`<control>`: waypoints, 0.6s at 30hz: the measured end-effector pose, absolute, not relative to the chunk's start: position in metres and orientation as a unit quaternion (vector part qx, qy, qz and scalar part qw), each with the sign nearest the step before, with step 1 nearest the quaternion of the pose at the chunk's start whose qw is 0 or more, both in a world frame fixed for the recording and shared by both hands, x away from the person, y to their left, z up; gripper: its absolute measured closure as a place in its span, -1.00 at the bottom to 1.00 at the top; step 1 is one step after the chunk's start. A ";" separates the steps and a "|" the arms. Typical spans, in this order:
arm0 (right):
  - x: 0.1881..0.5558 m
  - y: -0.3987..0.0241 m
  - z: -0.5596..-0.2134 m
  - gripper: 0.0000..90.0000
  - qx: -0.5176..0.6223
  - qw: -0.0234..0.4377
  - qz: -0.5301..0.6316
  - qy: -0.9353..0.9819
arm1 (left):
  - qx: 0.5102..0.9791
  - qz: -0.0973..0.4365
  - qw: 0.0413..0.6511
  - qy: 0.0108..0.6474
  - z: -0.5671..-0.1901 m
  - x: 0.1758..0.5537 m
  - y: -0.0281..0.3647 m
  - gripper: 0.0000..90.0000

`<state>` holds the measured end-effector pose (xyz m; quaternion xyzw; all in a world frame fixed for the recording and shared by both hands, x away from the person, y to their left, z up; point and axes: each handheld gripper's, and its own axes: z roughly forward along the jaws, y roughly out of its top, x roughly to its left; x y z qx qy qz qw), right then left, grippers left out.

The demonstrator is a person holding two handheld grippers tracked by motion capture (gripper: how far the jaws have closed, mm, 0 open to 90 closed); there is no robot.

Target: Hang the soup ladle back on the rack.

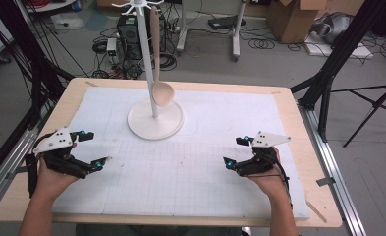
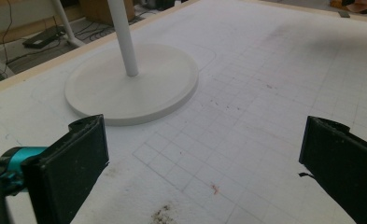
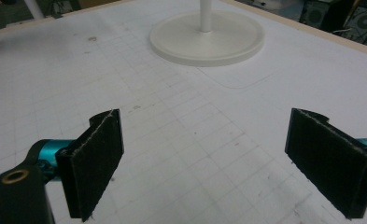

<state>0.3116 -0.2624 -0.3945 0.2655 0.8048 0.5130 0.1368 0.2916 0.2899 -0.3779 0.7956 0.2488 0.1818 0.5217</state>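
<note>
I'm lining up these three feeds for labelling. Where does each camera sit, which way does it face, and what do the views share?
High view: above the person's side, looking forward and down on the table; forearms, left gripper, right gripper.
Left gripper view: rides that gripper, faces the white stand; both jaws apart.
Right gripper view: rides that gripper, faces the stand; jaws apart.
Shared: stand base, gridded mat.
</note>
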 end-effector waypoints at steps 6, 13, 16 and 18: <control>0.309 -0.268 -0.400 -0.85 0.281 0.137 0.509 0.802 | 0.795 0.181 0.522 0.250 -0.379 0.292 0.289 -0.96; 0.310 -0.273 -0.405 -0.97 0.298 0.135 0.503 0.800 | 0.799 0.174 0.518 0.252 -0.383 0.294 0.288 -0.96; 0.309 -0.273 -0.403 -0.97 0.297 0.139 0.508 0.797 | 0.799 0.174 0.518 0.251 -0.384 0.294 0.286 -0.96; 0.309 -0.273 -0.402 -0.97 0.295 0.140 0.509 0.796 | 0.801 0.173 0.517 0.249 -0.384 0.295 0.286 -0.96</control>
